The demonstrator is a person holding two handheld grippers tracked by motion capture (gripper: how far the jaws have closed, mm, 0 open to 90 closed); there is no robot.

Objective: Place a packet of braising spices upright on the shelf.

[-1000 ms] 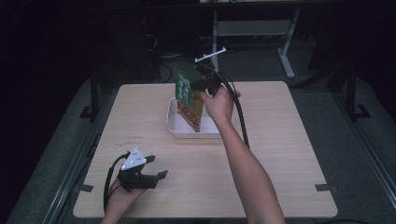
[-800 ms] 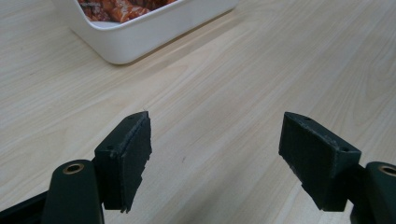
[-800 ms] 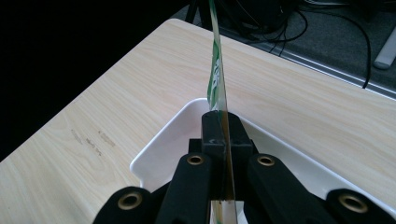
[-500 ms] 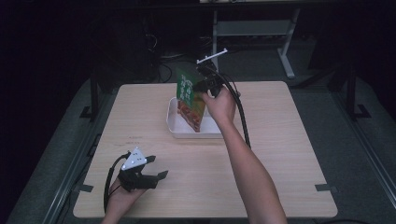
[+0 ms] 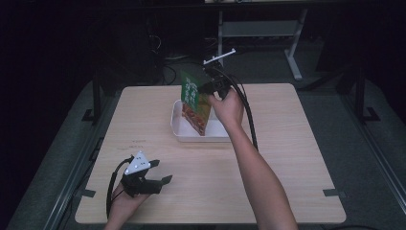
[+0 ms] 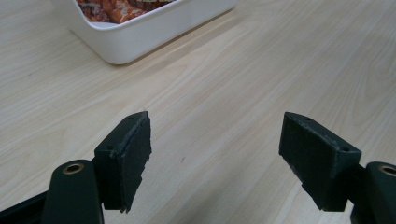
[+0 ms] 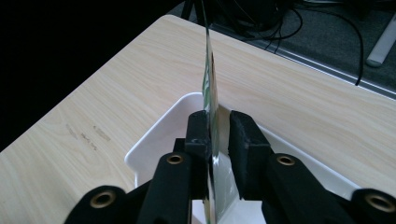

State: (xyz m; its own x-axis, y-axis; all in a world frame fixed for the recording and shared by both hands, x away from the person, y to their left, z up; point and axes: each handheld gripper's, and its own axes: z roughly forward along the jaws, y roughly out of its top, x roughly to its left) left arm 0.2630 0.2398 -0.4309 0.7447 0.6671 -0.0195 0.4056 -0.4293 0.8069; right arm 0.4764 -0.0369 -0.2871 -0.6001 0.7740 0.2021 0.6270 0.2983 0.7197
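A flat, glossy snack packet (image 5: 195, 101), green at the top and printed with red-orange food lower down, stood on edge in a shallow white plastic tray with rounded corners (image 5: 178, 130), its lower end down in the tray and its upper part rising above the rim. The tray sat near the middle of the pale, wood-grain laminate worktop (image 5: 287, 153).

The right gripper (image 5: 209, 87), matt black with a black cable trailing along the forearm, was at the packet's upper edge. In the right gripper view the thin packet (image 7: 211, 93) ran edge-on between the two blocky, rubber-faced jaws of that gripper (image 7: 218, 133). The jaws had just been opening: one pad lay against the film, while a narrow gap showed between the film and the other pad, so the packet sat loosely between them rather than pinched.

The left gripper (image 5: 155, 184), topped by a grey three-cornered plate, rested low at the near left of the worktop, well apart from the tray. In the left gripper view its worn, rough-edged jaws (image 6: 215, 158) stood wide with only bare worktop between them, and the tray's smooth white wall (image 6: 154, 32) showed beyond.
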